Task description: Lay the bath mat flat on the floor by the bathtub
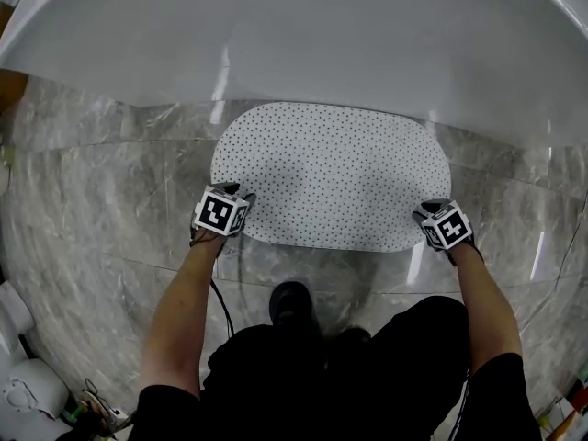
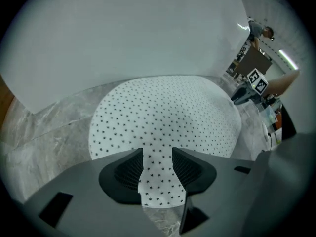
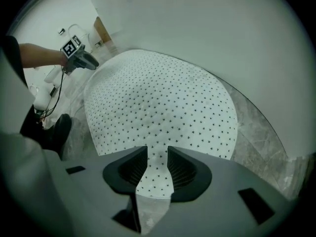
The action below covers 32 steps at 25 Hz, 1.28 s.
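Observation:
The white oval bath mat [image 1: 331,173] with small dark dots lies flat on the grey marble floor [image 1: 92,182], its far edge against the white bathtub [image 1: 303,35]. My left gripper [image 1: 239,197] stands open at the mat's near left corner. My right gripper [image 1: 426,209] stands open at its near right corner. In the left gripper view the mat [image 2: 163,117] lies on the floor, and its edge shows in the gap of the gripper [image 2: 158,158]. The right gripper view is the same: the mat [image 3: 158,107] lies under the spread jaws of the gripper [image 3: 158,154].
The tub wall curves across the whole far side. A person's dark shoe [image 1: 290,301] stands on the floor just behind the mat's near edge. A white fixture [image 1: 23,379] and cables [image 1: 96,407] sit at the lower left.

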Available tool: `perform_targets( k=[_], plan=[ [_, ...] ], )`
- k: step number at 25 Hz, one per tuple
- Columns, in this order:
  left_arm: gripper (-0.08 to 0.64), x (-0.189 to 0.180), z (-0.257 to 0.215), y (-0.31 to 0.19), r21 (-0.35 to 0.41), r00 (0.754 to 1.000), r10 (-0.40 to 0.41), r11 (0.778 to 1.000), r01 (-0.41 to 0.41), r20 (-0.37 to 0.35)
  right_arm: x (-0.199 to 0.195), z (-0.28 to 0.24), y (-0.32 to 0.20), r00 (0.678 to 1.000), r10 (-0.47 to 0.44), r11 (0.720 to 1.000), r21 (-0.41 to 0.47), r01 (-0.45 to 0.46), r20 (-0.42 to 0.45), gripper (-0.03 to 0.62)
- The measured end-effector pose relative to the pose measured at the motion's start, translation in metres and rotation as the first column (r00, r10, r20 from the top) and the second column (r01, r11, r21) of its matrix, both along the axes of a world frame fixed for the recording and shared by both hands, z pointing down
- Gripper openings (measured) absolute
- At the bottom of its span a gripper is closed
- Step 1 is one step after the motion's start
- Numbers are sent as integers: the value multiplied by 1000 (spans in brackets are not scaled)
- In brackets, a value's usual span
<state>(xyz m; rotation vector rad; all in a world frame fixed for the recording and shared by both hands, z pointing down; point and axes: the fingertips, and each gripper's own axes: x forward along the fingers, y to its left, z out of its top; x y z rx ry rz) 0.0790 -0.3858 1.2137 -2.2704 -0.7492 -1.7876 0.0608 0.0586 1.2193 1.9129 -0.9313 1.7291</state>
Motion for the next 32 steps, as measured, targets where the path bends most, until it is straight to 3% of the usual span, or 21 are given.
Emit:
perform_targets(
  k=[4, 9, 15, 27, 30, 32],
  plan=[
    [198, -18, 20, 10, 48, 991, 114, 992, -118, 69, -14, 9, 15, 998, -41, 997, -56, 43, 40, 141],
    [206, -32, 34, 13, 149, 968, 212, 962, -231, 131, -28, 18, 19, 994, -37, 997, -64, 43, 101, 141],
    [215, -32, 37, 14, 153, 972, 208, 963, -224, 113, -33, 23, 2, 983, -128, 987, -77, 138, 129, 142],
    [212, -34, 35, 14, 185, 969, 201, 956, -227, 146, -30, 27, 4, 979, -160, 976, -127, 176, 127, 118],
    [196, -35, 32, 14, 186, 974, 205, 957, -220, 100, -29, 26, 6, 980, -149, 977, -133, 166, 130, 109],
    [109, -38, 29, 13, 191, 975, 205, 957, -219, 89, -26, 24, 2, 983, -132, 984, -102, 145, 124, 81]
  ],
)
